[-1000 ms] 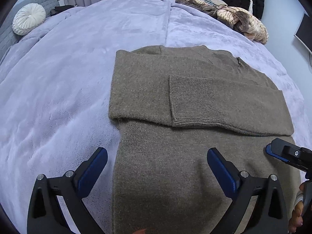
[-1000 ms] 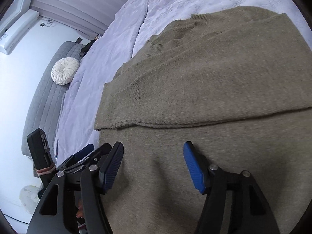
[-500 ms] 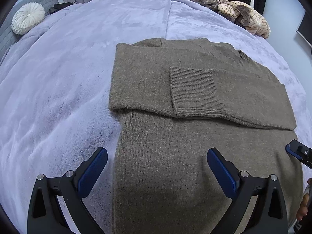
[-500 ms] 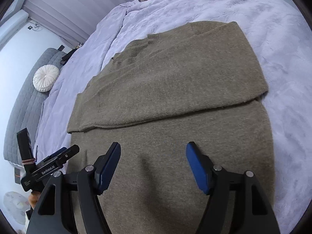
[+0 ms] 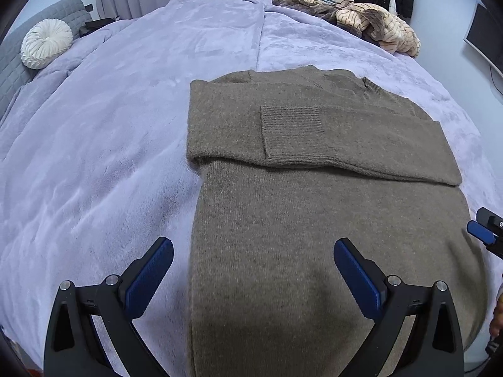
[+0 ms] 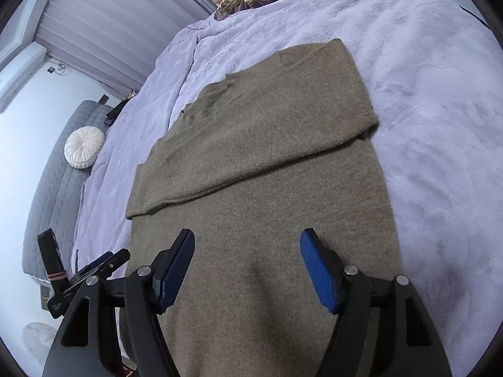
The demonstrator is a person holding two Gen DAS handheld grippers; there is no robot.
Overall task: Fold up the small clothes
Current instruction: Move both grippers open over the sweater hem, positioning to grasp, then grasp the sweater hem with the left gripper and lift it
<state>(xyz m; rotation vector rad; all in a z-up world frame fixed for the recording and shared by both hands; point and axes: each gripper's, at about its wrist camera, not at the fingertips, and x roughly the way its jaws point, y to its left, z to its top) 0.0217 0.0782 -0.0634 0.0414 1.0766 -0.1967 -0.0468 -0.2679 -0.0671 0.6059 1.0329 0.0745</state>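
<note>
Sweater (image 5: 314,220): olive-brown knit, lying flat on the lavender bed (image 5: 125,125), its hem toward the near edge and its collar toward the far edge.
Fold so far: both sleeves (image 5: 345,144) lie crosswise over the chest; one ribbed cuff (image 5: 292,128) ends near the middle. The body below is still at full length.
Left tool (image 5: 253,270): spread wide, nothing between its blue pads, above the sweater's left edge near the hem.
Right tool (image 6: 246,264): spread too, empty, hanging over the lower body of the sweater.
Handling: soft, limp and fairly thick. It should drape and sag between two holds rather than keep a line. The fuzzy knit looks grippy, not slippery, and nothing about it is fragile.
Where to hold: probably the two hem corners at the near edge, one per tool, pinching both layers so the lower half carries up over the sleeves.
Other clothes (image 5: 361,22): a heap at the far right corner of the bed, well apart.
</note>
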